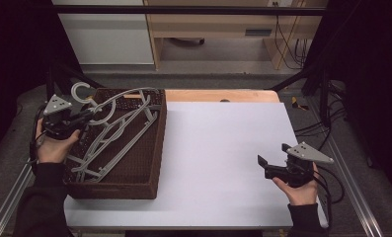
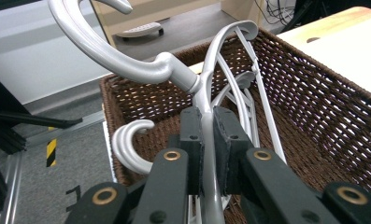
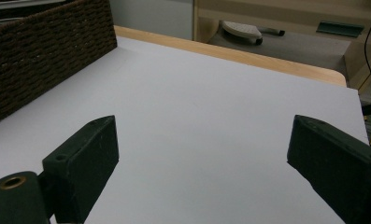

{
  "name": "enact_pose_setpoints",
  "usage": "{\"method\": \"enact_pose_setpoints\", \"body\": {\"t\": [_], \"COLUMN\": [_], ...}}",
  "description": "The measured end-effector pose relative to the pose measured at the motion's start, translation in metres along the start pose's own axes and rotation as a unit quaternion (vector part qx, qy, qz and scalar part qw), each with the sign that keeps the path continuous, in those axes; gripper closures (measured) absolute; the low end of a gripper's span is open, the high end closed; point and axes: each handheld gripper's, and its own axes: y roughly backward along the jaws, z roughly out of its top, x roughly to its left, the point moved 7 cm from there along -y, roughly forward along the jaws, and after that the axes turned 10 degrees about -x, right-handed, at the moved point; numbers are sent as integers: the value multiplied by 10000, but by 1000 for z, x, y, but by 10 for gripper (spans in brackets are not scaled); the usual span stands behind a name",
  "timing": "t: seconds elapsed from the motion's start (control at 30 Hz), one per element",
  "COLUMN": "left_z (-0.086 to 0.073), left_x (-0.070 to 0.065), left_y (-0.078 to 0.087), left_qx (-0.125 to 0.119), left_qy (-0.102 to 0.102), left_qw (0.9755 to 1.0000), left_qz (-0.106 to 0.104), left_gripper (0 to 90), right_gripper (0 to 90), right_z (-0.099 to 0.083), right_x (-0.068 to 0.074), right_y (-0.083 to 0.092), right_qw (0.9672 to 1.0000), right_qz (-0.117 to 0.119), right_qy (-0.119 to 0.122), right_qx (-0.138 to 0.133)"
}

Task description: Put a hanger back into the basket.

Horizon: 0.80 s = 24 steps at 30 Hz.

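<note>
2 hand-held grippers work here: the left hand-held gripper [image 2: 207, 140] pinches a silver plastic coat hanger [image 2: 206, 84] just below its hook, above the dark woven wicker basket [image 2: 323, 107]. The right hand-held gripper [image 3: 202, 163] rests spread over the white worktop [image 3: 211, 98]. Lifting could snag the other hangers [image 1: 109, 143] beneath it.

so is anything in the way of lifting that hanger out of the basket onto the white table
The left gripper is shut on the top hanger. It lies on other hangers and could snag them. The basket wall stands between it and the white table.
</note>
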Motion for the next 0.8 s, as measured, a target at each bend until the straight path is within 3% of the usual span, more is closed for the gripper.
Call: {"method": "enact_pose_setpoints", "body": {"t": [0.17,0.37,0.67,0.8], "left_z": [-2,-5,-14,-21], "left_x": [-4,-4,-1,1], "left_y": [-8,-18,-24,-27], "left_qx": [71,132,133,201], "left_qy": [-89,-133,224,262], "left_qw": [9999,9997,9996,9994], "left_qz": [-130,-147,-106,-61], "left_gripper": [828,828,827,826], "right_gripper": [91,91,91,91], "right_z": [0,0,-1,-1], "right_x": [-1,0,1,1], "right_y": [0,0,-1,-2], "right_qw": [10000,10000,10000,10000], "right_qz": [-10,-4,1,4], "right_qy": [8,7,17,8], "right_qx": [-2,10,29,26]}}
